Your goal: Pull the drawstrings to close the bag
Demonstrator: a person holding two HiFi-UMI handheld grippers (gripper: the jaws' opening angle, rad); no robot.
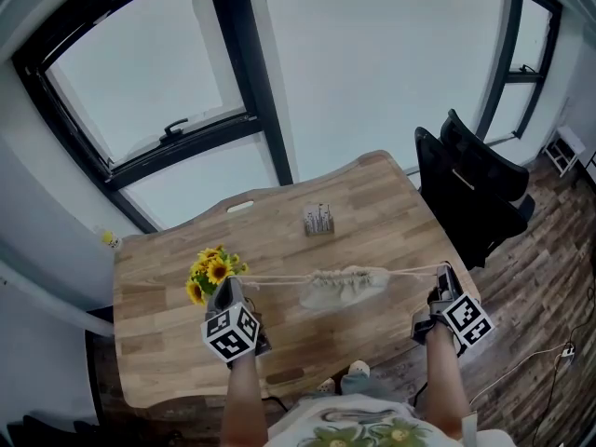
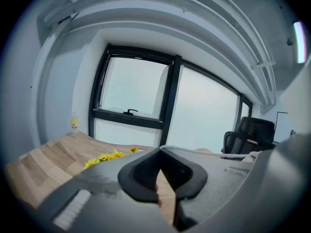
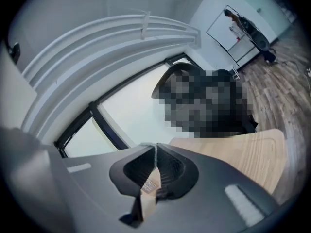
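My left gripper (image 1: 226,287) is clamped shut on the left drawstring (image 1: 275,279), and my right gripper (image 1: 444,272) is clamped on the right drawstring (image 1: 414,270). The 2 cords run taut to the bag (image 1: 343,285). It is gathered between them over the table's (image 1: 372,194) middle, with the sunflowers (image 1: 212,270) toward the left edge.

1 bag (image 1: 343,285), 2 drawstrings (image 1: 279,278) (image 1: 414,270), 2 grippers (image 1: 226,288) (image 1: 445,274), 1 bouquet (image 1: 209,273), 2 chairs (image 1: 464,208) (image 1: 486,161)
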